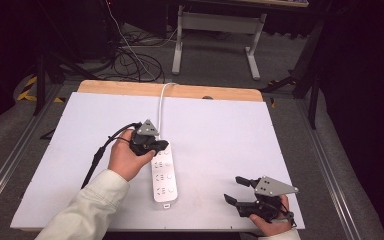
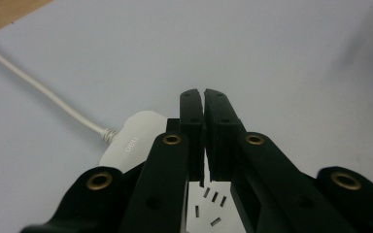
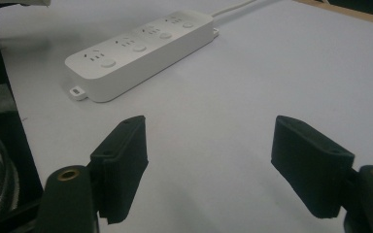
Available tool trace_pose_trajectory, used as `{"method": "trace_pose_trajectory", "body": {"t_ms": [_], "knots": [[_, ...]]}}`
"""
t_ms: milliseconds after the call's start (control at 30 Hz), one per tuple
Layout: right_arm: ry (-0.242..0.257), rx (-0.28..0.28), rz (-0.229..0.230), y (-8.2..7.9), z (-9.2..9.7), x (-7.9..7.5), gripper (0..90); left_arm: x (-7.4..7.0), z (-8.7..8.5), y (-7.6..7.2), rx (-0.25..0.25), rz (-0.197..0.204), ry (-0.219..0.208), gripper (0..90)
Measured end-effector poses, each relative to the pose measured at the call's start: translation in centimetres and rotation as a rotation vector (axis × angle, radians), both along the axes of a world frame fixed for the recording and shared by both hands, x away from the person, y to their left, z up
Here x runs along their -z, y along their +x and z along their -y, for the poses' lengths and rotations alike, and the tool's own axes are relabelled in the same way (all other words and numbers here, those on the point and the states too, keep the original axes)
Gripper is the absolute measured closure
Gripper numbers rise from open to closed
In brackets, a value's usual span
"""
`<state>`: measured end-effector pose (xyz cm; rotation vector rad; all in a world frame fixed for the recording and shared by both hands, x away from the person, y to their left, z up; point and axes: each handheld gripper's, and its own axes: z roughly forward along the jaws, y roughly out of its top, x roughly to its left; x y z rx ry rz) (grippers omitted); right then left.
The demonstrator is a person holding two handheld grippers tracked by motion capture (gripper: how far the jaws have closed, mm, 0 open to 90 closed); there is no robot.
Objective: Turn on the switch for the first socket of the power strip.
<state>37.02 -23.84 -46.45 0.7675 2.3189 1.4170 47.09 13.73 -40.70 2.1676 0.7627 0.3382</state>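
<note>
A white power strip lies lengthwise at the middle of the table, its white cord running off the far edge. My left gripper hangs over the strip's far end, jaws shut with nothing between them. In the left gripper view the closed tips sit above the strip's rounded cord end, with socket slots below. My right gripper rests near the front right edge, open and empty. In the right gripper view its gripper points toward the power strip, well short of it.
The table is covered by a white sheet with a wooden strip along the far edge. A black cable trails from the left gripper to the front left. Beyond the table are floor cables and a white desk frame.
</note>
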Motion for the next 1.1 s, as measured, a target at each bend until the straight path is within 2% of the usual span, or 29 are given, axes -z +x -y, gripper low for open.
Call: {"method": "trace_pose_trajectory", "body": {"t_ms": [67,133,233,367,433,533,600,633,733,833,1033,1100], "knots": [[0.000,-0.001,0.001,0.0,0.0,0.0,29.5,-0.4,-0.3,-0.4,-0.001,0.006,-0.028,78.0],[-0.002,-0.001,0.000,0.0,0.0,0.0,29.5,-1.0,-0.6,-0.8,-0.009,0.029,-0.050,63.7],[-0.002,0.002,0.002,-0.1,0.0,0.0,29.5,-1.6,-1.1,-1.2,-0.021,0.046,-0.075,53.8],[-0.002,0.006,0.000,-0.2,0.1,0.0,29.5,-2.2,-1.3,-1.9,-0.012,0.080,-0.076,48.0],[-0.003,0.008,0.001,-0.3,0.1,0.0,29.5,-2.4,-1.3,-2.2,-0.012,0.098,-0.074,41.8],[-0.005,0.008,0.002,-0.3,0.1,0.0,29.6,-2.9,-1.4,-3.1,-0.033,0.180,-0.048,22.8],[-0.005,0.012,0.001,-0.3,0.2,0.0,29.5,-3.2,-1.6,-3.7,-0.019,0.180,-0.064,19.8],[-0.005,0.013,0.002,-0.3,0.2,0.0,29.5,-3.3,-1.7,-4.2,-0.005,0.191,-0.078,19.2],[-0.002,0.009,0.003,-0.4,0.2,0.0,29.5,-3.6,-2.2,-5.2,0.015,0.221,-0.086,18.4],[-0.003,0.009,0.003,-0.4,0.2,0.0,29.5,-3.8,-2.9,-6.2,0.032,0.227,-0.127,17.9],[-0.003,0.010,0.003,-0.4,0.2,0.0,29.5,-3.9,-4.9,-7.8,0.022,0.255,-0.205,17.5],[-0.001,0.010,0.003,-0.4,0.2,0.0,29.5,-3.6,-5.5,-8.2,0.026,0.259,-0.207,16.6]]}}
